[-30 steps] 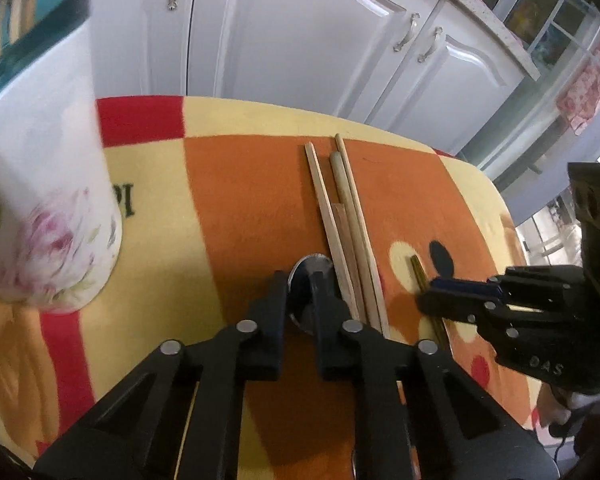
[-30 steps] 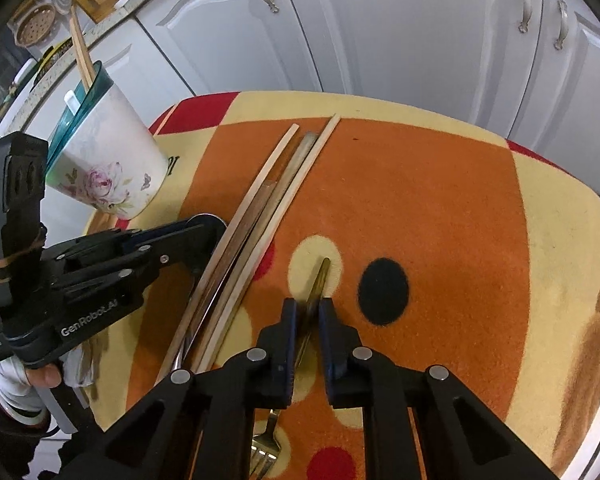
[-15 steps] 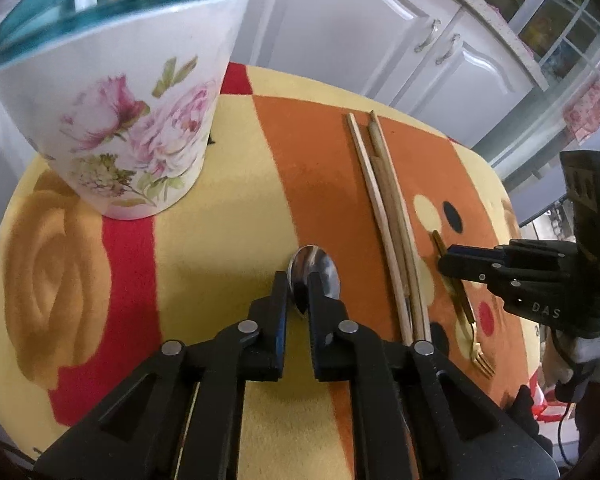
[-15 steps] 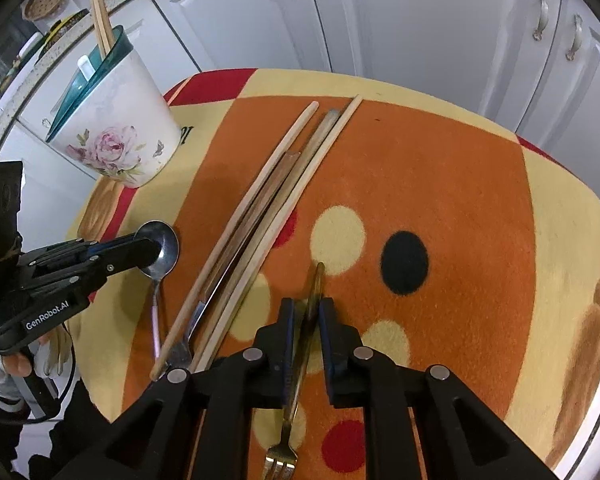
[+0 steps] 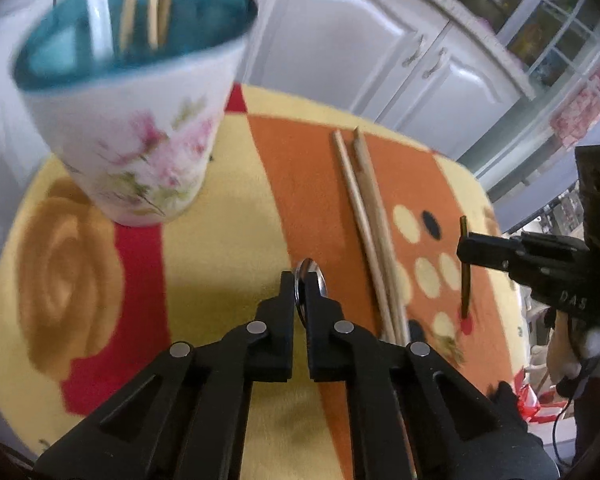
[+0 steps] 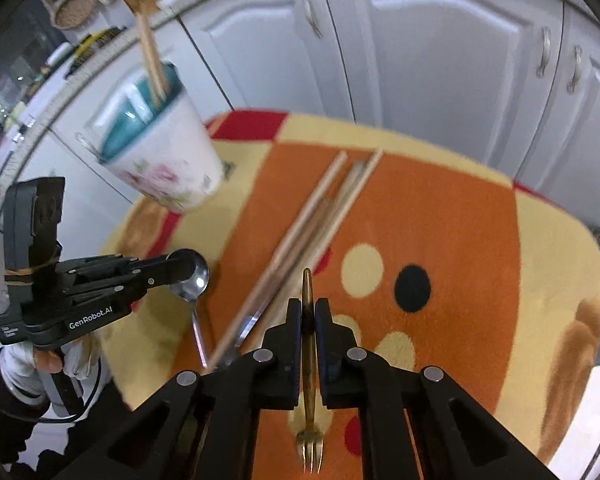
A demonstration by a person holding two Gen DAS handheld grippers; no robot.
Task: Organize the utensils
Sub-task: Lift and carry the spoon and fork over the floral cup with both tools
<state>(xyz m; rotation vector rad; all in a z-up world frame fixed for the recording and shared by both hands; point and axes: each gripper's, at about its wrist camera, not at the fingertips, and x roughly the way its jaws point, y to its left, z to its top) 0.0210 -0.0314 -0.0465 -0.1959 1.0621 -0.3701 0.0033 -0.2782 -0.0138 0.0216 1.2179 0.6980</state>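
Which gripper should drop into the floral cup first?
Left. The left gripper, shut on the spoon, sits beside the floral cup; the right gripper, holding the fork, is farther off.

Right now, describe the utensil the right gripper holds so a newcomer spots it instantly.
Above the orange-and-yellow patterned cloth, right of the loose wooden chopsticks, the right gripper clamps a slim gold metal fork. Unlike the silver spoon, it has tines, pointing toward the camera.

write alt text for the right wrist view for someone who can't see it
The right gripper clamps a gold fork in its jaws, tines toward the camera, above an orange and yellow cloth. At left, the left gripper holds a silver spoon by its bowl; loose chopsticks lie between, with a floral cup of utensils behind.
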